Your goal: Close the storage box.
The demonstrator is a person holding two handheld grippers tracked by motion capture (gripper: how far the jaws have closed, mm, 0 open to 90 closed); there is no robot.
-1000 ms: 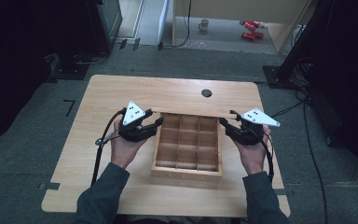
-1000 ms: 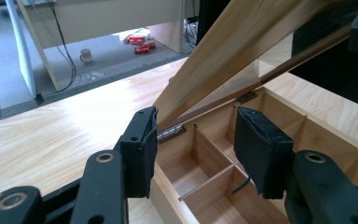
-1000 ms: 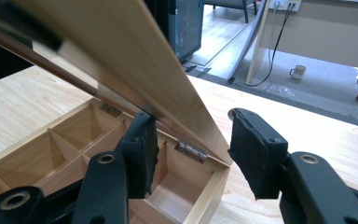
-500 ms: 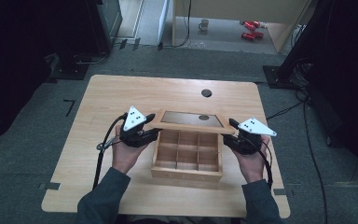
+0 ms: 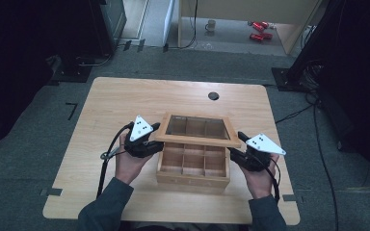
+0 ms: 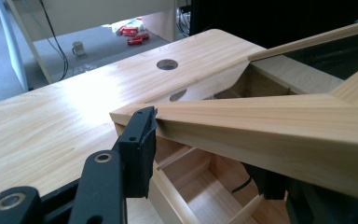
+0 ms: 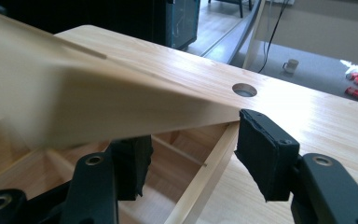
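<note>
A wooden box (image 5: pixel 192 177) with several compartments sits near the table's front edge. Its glass-paned lid (image 5: pixel 197 140) hangs half lowered over the back rows. At the lid's front left corner my left gripper (image 5: pixel 155 139) is shut on the frame (image 6: pixel 261 121): one pad (image 6: pixel 140 140) lies against the corner, while the other jaw sits under the rail. My right gripper (image 5: pixel 236 144) is at the lid's front right corner. Its jaws have just been opening, and the blurred lid rail (image 7: pixel 121 107) passes between them without being pinched.
The light wooden table (image 5: pixel 125 101) has a round cable hole (image 5: pixel 213 96) behind the box. Bare wood lies left, right and behind the box. Beyond the table's far edge, a mug (image 5: pixel 211 24) and red items (image 5: pixel 257 30) lie on the floor.
The lid has swung from upright down toward me, now covering the box's back half. Both hands came nearer and lower with it. The right jaws have spread apart.
</note>
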